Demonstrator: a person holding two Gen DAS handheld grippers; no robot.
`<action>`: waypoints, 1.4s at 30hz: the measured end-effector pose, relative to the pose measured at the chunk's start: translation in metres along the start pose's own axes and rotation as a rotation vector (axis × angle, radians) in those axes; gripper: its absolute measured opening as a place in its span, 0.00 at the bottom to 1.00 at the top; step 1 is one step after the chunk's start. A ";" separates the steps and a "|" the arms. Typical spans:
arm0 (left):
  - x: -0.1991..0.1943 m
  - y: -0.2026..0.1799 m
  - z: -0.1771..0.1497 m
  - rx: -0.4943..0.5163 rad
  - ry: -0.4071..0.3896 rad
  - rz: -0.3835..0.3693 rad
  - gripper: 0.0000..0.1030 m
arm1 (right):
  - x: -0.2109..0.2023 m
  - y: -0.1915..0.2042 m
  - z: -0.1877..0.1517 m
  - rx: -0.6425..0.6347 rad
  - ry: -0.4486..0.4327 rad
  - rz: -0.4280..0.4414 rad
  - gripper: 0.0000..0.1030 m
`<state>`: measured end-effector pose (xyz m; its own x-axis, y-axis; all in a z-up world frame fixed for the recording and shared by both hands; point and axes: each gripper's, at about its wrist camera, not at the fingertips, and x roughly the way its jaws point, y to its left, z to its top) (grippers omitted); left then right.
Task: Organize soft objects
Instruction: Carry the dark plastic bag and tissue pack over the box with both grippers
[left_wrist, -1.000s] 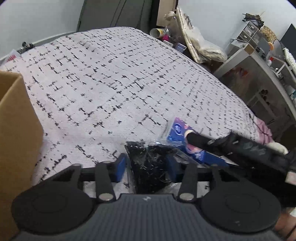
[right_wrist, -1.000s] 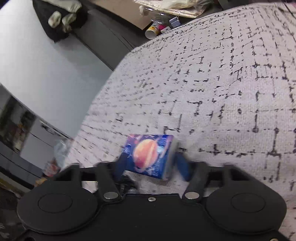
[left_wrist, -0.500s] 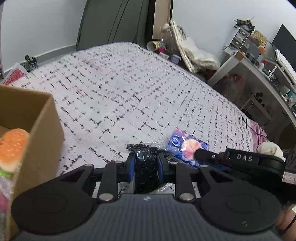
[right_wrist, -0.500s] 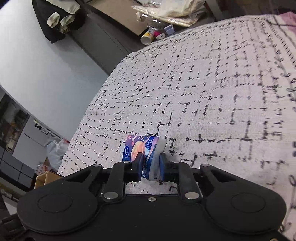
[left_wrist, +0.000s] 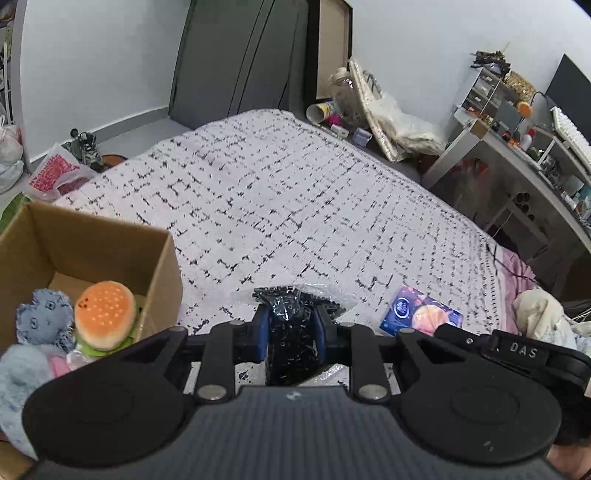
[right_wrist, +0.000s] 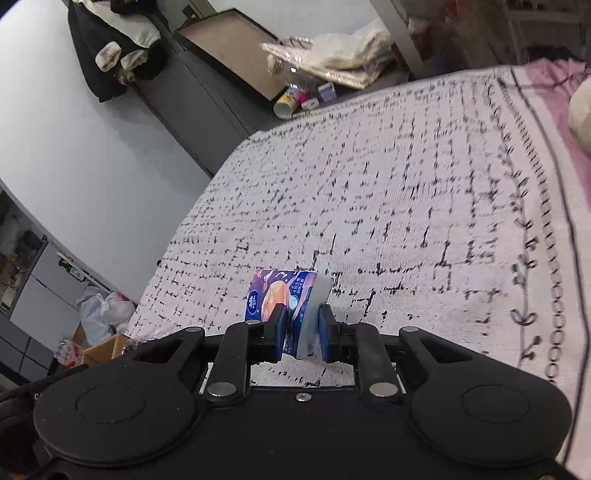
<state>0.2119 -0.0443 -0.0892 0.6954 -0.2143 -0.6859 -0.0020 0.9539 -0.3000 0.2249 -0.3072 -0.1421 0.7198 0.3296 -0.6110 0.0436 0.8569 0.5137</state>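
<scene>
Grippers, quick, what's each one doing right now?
Left gripper: closed on the clear plastic bag of black pieces.
Right gripper: closed on the blue printed tissue pack.

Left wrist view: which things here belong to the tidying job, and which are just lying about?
Job:
- black-patterned item in clear plastic wrap, held by left gripper
- blue tissue pack with orange planet print, held by right gripper
- brown cardboard box
- orange plush burger inside

Lying about:
- white desk
- red-printed plastic bag

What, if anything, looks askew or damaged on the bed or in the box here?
Nothing stands out. The left hand-held gripper is shut on a black item in clear wrap, the right hand-held gripper on a tissue pack, which is squeezed in. The burger toy sits inside the cardboard box.
</scene>
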 end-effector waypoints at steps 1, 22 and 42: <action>-0.004 0.000 0.000 0.000 -0.003 -0.004 0.23 | -0.006 0.002 0.000 0.001 -0.010 0.000 0.17; -0.081 0.031 0.016 0.006 -0.068 -0.100 0.23 | -0.094 0.067 -0.018 -0.052 -0.139 -0.033 0.18; -0.123 0.100 0.035 -0.110 -0.141 -0.094 0.23 | -0.100 0.131 -0.046 -0.106 -0.145 -0.029 0.18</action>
<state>0.1511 0.0849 -0.0121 0.7898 -0.2622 -0.5545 -0.0054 0.9010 -0.4337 0.1268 -0.2102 -0.0416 0.8118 0.2504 -0.5275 -0.0021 0.9047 0.4261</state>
